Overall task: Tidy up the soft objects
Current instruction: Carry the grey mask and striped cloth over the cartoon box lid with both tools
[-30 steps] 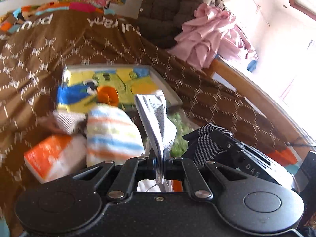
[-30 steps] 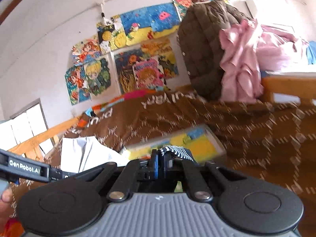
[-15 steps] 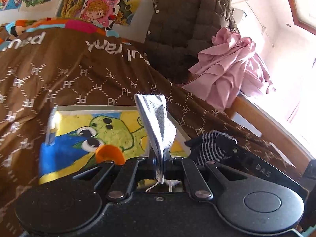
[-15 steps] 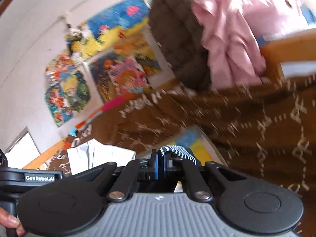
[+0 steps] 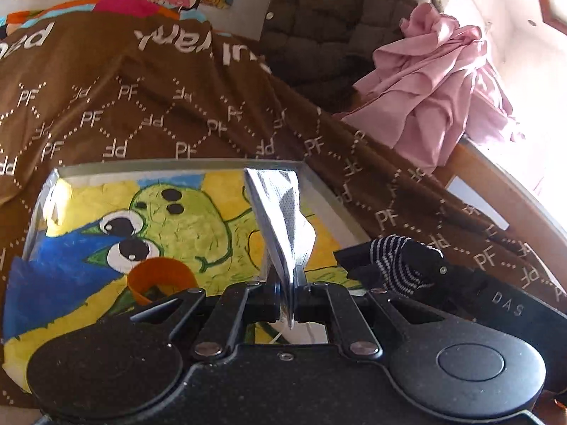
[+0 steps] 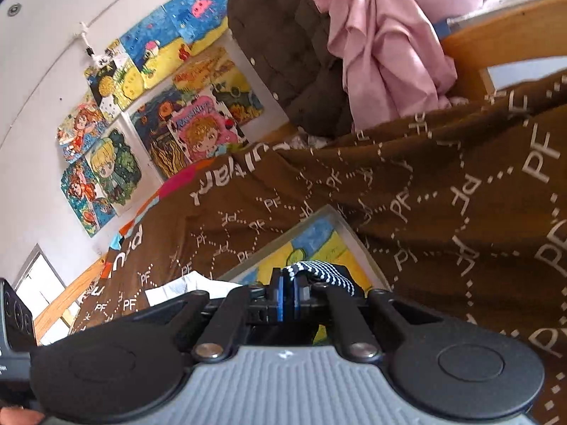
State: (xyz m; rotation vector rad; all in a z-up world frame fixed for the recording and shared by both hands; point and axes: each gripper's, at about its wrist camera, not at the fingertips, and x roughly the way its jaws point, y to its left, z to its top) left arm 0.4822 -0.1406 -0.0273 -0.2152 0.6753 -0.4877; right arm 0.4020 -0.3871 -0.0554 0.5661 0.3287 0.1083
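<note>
Gripping mask [image 5: 283, 219]; R tool [image 6: 287, 295] w/ sock [image 6: 326, 276]

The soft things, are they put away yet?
Not yet. Nothing soft lies in the painted tray. The left hand-held gripper pinches a white face mask above it, and the right hand-held gripper pinches a striped sock. Both are left to set down.

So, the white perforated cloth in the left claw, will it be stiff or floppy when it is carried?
The white perforated cloth probably holds some shape: it stands upright above the shut left claw, creased, not drooping. It looks thin, so likely light. Its folded layers may slip apart if the grip loosens.
</note>
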